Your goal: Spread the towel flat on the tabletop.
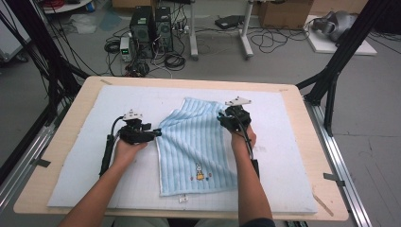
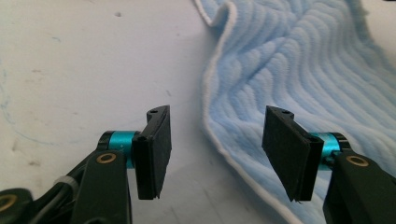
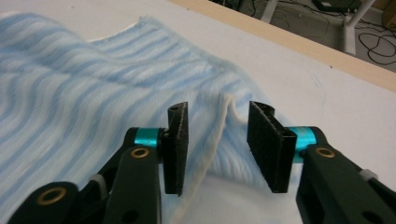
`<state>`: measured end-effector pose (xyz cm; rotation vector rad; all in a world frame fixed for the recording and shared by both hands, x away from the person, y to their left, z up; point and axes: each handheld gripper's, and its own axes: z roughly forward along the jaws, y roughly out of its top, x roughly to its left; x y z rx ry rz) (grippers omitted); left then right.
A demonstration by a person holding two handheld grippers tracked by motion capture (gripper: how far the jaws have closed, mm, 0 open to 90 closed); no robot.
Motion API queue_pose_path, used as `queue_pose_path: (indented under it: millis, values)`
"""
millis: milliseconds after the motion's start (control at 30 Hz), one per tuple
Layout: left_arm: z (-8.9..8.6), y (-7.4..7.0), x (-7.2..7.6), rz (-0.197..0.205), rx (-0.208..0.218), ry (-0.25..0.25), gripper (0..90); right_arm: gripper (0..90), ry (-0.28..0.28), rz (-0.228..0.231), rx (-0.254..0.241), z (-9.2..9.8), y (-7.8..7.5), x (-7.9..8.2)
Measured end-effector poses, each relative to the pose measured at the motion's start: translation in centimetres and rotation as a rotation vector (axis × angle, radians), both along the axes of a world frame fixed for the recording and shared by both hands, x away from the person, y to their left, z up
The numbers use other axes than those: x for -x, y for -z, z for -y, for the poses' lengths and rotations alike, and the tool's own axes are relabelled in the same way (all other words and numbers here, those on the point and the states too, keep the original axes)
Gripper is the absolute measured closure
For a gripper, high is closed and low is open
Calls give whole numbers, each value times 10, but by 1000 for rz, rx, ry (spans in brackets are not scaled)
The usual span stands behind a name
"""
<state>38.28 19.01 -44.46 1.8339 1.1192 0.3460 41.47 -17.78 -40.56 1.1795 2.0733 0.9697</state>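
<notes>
Towel (image 1: 196, 144) lies mid-surface, its far part rumpled. Your left tool (image 2: 215, 154) stands open, empty, at its left hem; your right tool (image 3: 218, 149) gapes around a raised ridge, unpinched. Closing now risks snagging one layer and dragging it askew.

Around the table: mat, floor clutter, frame

A white mat (image 1: 293, 156) covers the wooden table (image 1: 71, 127). On the floor beyond the far edge stand two black computer towers (image 1: 152, 29) amid tangled cables (image 1: 172, 59), with white stand legs (image 1: 243, 33) to their right, a cardboard box (image 1: 283, 12) behind, and a white board (image 1: 331, 42) far right. Black frame struts (image 1: 340, 61) flank both sides.
</notes>
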Motion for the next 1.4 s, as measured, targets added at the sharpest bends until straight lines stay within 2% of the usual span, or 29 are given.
queue_pose_path:
  millis: [133,167,233,367,433,633,767,900,1000,1033,1067,1100,1133,1167,1233,1300,1400]
  values:
    - [-1,-3,17,-5,23,13,421,518,-14,-16,-1,11,3,27]
    - [0,-5,21,-14,17,23,419,515,-15,-18,-4,14,4,34]
    - [0,-7,32,5,39,21,417,497,-19,-23,-6,18,7,47]
    - [2,-7,58,0,46,35,419,472,-25,-26,-8,22,13,74]
    - [3,-5,70,-13,40,49,419,461,-30,-25,-13,24,16,88]
    - [10,0,104,-40,62,58,418,435,-40,-38,-22,31,21,122]
    - [23,4,123,-63,38,95,426,435,-46,-22,-24,36,19,138]
    - [35,7,134,-62,-2,108,430,438,-51,-19,-28,40,19,151]
    - [43,8,141,-38,-45,106,427,442,-47,-18,-46,44,22,158]
    - [44,8,143,-29,-62,104,446,443,-43,-21,-53,46,24,160]
    - [45,8,146,-6,-99,96,496,444,-41,-24,-58,48,25,161]
    - [45,8,148,9,-117,87,574,444,-39,-29,-65,49,28,163]
    - [43,8,149,3,-109,85,677,444,-40,-28,-65,50,29,164]
    - [41,8,148,-20,-83,87,748,444,-38,-33,-66,51,30,165]
    - [36,8,147,-41,-60,103,854,444,-39,-36,-64,51,31,165]
    - [32,8,147,-56,-48,118,865,444,-47,-32,-70,52,30,166]
    - [26,8,147,-58,-51,125,867,447,-51,-33,-75,50,30,165]
